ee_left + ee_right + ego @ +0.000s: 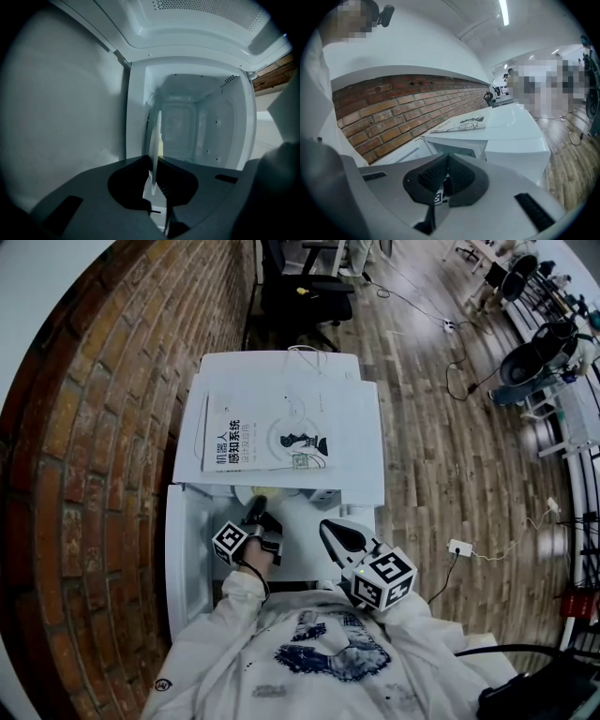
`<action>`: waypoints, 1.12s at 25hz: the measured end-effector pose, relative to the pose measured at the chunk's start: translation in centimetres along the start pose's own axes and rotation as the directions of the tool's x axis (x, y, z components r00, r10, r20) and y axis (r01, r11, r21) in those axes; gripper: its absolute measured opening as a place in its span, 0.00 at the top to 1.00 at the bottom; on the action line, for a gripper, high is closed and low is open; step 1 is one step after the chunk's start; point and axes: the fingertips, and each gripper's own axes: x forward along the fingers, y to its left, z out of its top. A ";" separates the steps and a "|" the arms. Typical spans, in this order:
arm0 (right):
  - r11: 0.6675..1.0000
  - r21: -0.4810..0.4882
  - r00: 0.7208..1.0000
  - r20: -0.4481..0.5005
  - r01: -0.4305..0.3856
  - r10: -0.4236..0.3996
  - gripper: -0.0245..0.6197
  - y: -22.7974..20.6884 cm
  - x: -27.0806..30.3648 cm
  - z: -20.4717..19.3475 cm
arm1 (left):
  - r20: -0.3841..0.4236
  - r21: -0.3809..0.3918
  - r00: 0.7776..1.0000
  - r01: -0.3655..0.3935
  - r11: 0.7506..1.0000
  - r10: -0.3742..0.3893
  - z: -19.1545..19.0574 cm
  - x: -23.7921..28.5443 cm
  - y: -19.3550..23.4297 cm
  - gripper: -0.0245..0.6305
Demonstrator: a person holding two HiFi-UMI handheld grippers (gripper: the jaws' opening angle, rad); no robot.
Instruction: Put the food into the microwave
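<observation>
A white plate point(153, 150) shows edge-on in the left gripper view, and my left gripper point(154, 187) is shut on its near rim. A faint yellowish bit shows just behind the rim; the food itself is hidden. The plate points into the open white microwave cavity point(197, 126). In the head view my left gripper point(258, 514) reaches into the microwave's point(361, 456) opening with the plate's pale rim point(246, 493) ahead of it. My right gripper point(330, 531) hovers beside it to the right, shut, with nothing between its pads point(433, 173).
The microwave door point(186, 549) stands swung open at the left, next to the brick wall point(103, 427). A book point(267, 442) lies on the microwave's top. Wooden floor with cables point(459, 381) runs along the right; office chairs point(305, 287) stand beyond.
</observation>
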 end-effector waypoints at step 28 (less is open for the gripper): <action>1.000 0.002 1.000 0.017 -0.026 0.026 0.94 -0.4 -4.6 -1.0 | 0.042 0.031 0.999 0.008 0.999 -0.009 -1.8 -4.7 0.7 0.86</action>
